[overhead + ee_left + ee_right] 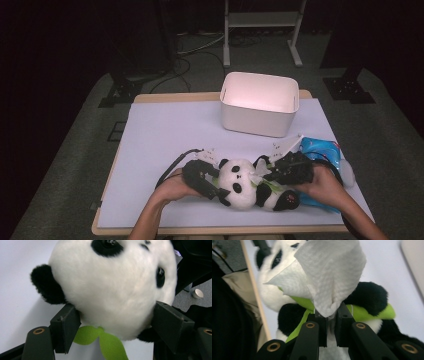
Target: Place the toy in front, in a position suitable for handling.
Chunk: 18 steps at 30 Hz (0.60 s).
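While the toy panda [247,187] lies on its back on the white table [165,135], in front of the white bin [260,102], the left gripper [212,182] clasps the panda's head between its jaws. At the panda's chest, the right gripper [272,170] pinches a white tissue [327,277]. A blue packet [325,152] lies right of the panda.

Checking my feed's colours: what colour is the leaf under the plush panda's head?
Bright green leaf, clearest in the left gripper view.
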Tool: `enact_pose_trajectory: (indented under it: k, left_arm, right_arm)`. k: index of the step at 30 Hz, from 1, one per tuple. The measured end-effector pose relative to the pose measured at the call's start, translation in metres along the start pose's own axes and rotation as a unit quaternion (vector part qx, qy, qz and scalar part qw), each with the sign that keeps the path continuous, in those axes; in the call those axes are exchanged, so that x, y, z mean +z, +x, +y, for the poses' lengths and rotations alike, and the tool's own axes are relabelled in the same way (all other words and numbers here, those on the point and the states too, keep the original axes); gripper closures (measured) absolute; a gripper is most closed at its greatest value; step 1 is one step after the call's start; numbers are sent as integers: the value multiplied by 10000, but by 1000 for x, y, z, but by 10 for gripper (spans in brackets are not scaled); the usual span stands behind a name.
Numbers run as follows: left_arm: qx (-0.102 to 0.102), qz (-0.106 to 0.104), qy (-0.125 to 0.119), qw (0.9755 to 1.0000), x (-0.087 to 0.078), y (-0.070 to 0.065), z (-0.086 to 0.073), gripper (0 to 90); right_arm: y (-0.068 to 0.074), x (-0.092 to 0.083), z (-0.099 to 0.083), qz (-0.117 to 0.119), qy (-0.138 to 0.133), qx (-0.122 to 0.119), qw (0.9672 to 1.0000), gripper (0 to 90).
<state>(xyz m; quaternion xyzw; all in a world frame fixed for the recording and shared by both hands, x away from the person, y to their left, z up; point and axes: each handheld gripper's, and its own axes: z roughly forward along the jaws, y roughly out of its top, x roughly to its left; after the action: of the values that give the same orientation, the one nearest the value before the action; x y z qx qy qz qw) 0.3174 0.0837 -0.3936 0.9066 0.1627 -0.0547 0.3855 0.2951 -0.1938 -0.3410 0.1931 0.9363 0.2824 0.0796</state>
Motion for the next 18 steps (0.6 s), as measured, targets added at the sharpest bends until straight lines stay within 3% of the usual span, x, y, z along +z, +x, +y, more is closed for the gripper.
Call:
enact_pose_trajectory:
  k: [9, 18]
  left_arm:
    - [-51, -89, -26, 9999, 1, -1, 0, 240]
    - [-71, -45, 108, 9999, 2, -1, 0, 242]
  right_arm:
    - [-21, 5, 1, 91, -70, 209, 9997, 822]
    - [-23, 5, 2, 148, -195, 269, 9993, 820]
